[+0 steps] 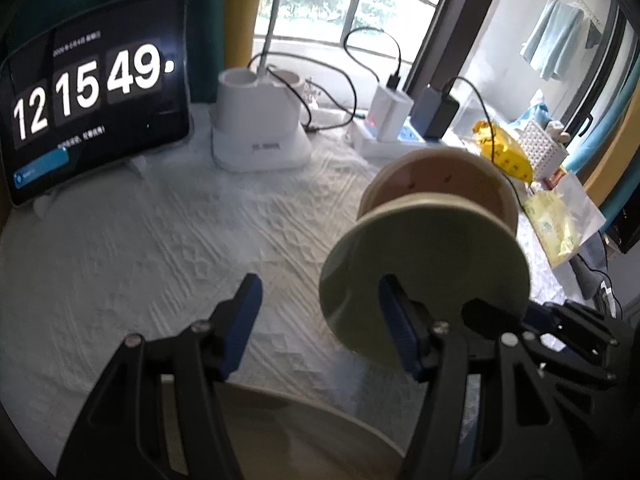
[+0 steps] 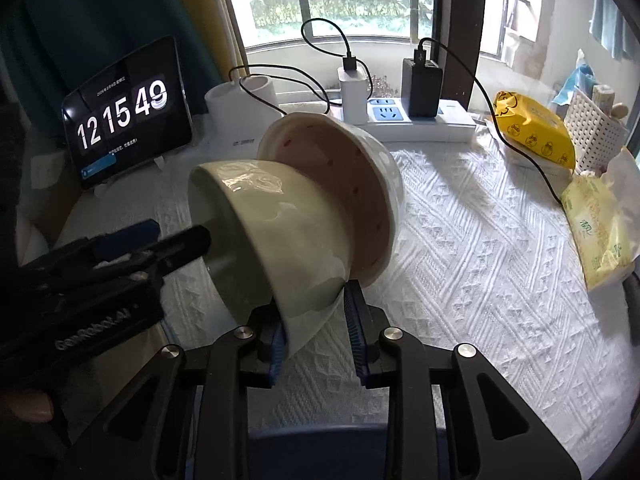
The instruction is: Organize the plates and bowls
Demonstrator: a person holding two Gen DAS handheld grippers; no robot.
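Two bowls hang nested in the air, and both go with the right tongs (image 2: 316,336), which are closed narrow on the lower rim of the pale green bowl (image 2: 276,240). That bowl is tipped on its side, foot towards the left, its mouth pushed into the white bowl with the pink inside (image 2: 360,184) that sits beyond it. So the pair's axis runs nearly level, up and away from the right tongs, over the white textured cloth of the worktop (image 2: 480,260).

The left tongs (image 1: 320,320) stand about half open and hold nothing; their right finger (image 1: 396,312) lies in front of the green bowl's base, the other finger over bare cloth. Judged from this, the stack must be turned upright before it is set down, and the left tongs are the nearer to steady its foot.

Further out stand the tablet clock (image 2: 128,112) and the power strip (image 2: 420,120).
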